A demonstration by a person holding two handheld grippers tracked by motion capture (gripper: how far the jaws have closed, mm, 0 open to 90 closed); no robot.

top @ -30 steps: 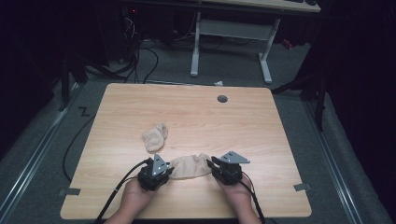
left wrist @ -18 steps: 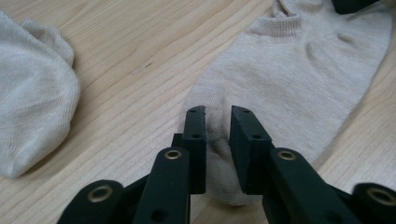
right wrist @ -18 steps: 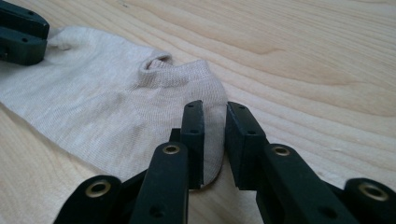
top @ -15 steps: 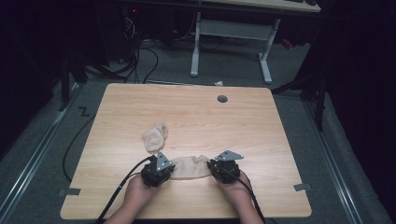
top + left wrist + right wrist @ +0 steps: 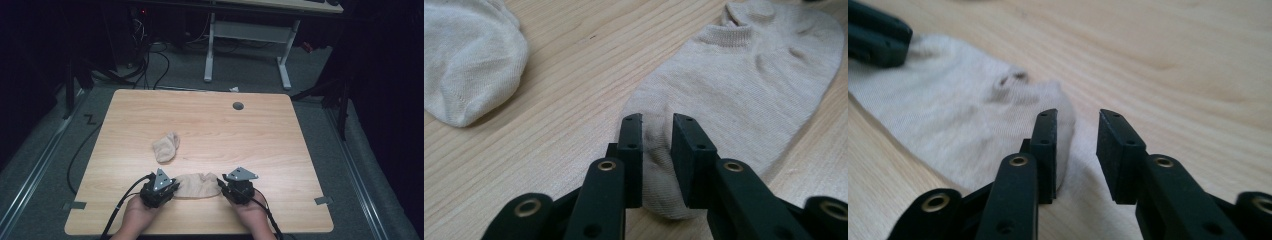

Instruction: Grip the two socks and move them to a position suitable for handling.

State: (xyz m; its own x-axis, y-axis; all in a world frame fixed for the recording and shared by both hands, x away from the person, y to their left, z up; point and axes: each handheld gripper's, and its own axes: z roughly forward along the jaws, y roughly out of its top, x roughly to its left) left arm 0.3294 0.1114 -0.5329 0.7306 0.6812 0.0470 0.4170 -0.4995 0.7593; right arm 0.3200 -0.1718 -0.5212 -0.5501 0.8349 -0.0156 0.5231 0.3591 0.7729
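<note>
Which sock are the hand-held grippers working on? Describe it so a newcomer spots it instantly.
Start at the wooden table and go to its near edge, where the person's hands come in. The flat sock lies stretched out there between the left hand-held gripper and the right hand-held gripper. The other sock sits bunched up farther back, with nothing touching it.

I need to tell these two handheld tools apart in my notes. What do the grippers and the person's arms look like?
Both grippers, left gripper and right gripper, are black with two flat, blocky black jaws and brass-coloured rivets at the joints. Each carries a grey three-cornered plate on top and trails a black cable toward the person. The forearms show no sleeves.
</note>
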